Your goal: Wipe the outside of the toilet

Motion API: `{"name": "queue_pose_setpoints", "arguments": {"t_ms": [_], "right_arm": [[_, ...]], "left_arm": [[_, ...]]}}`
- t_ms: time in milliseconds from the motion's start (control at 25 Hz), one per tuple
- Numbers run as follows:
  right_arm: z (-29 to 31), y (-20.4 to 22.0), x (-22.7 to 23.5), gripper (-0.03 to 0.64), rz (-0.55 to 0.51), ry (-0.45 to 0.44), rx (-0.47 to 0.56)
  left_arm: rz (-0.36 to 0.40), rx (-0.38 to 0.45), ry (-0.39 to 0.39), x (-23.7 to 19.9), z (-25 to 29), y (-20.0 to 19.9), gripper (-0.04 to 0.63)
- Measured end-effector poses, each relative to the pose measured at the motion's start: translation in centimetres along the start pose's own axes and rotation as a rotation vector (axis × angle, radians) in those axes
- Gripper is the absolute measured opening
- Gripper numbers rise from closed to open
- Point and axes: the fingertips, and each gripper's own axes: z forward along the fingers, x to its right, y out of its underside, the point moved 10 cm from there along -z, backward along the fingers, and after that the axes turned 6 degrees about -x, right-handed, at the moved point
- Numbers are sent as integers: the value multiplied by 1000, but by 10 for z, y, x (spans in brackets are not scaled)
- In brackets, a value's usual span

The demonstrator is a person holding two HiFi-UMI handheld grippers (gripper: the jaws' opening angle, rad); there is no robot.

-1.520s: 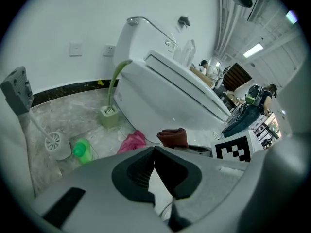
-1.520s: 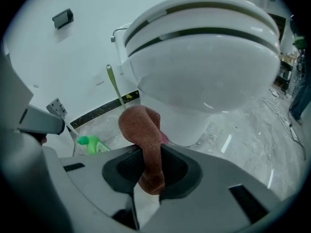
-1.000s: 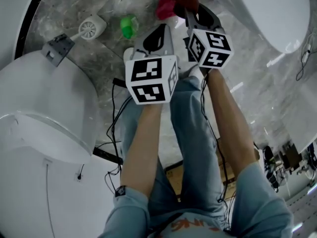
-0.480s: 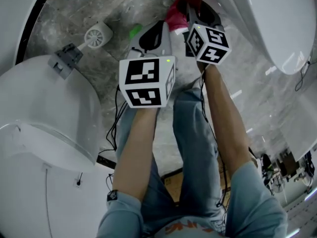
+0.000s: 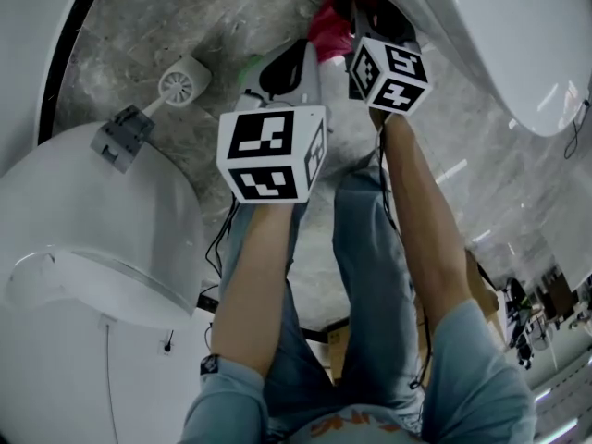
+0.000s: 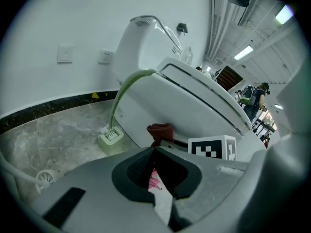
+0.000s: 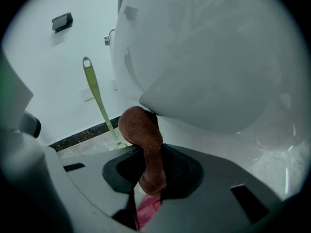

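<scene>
The white toilet (image 5: 499, 35) fills the upper right of the head view. My right gripper (image 5: 368, 15) is shut on a red cloth (image 5: 331, 28) and holds it close under the bowl's side. In the right gripper view the cloth (image 7: 141, 130) stands up out of my right gripper (image 7: 151, 176) against the underside of the toilet (image 7: 204, 57). My left gripper (image 5: 294, 63) hangs beside it, shut with nothing in it. From the left gripper (image 6: 154, 148) I see the toilet (image 6: 194, 106) and the cloth (image 6: 160, 130) ahead.
A green toilet brush (image 6: 119, 101) leans on the toilet with its holder (image 6: 111, 138) on the marble floor. A second white fixture (image 5: 92, 220) is at the left, with a grey bracket (image 5: 125, 137) and a white round brush head (image 5: 180, 86). The person's legs (image 5: 370, 276) are below.
Both grippers have moved forward toward the toilet. The red cloth has gone up under the bowl's side. The green object on the floor is now mostly hidden behind the left gripper.
</scene>
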Motion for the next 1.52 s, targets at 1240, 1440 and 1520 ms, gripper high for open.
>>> {"name": "queue_pose_setpoints", "arguments": {"t_ms": [1240,1440,1520], "right_arm": [[-94,42,110,83,81,92,-56],[-116,52,143,83,112,125,-72],[-129,56,163,83,112,148,-86]], "left_arm": [[137,-91,78,94,42,22,-5],[180,-126,65,108,42,31,-5],[203,-146,103,126,38,37,-5]]}}
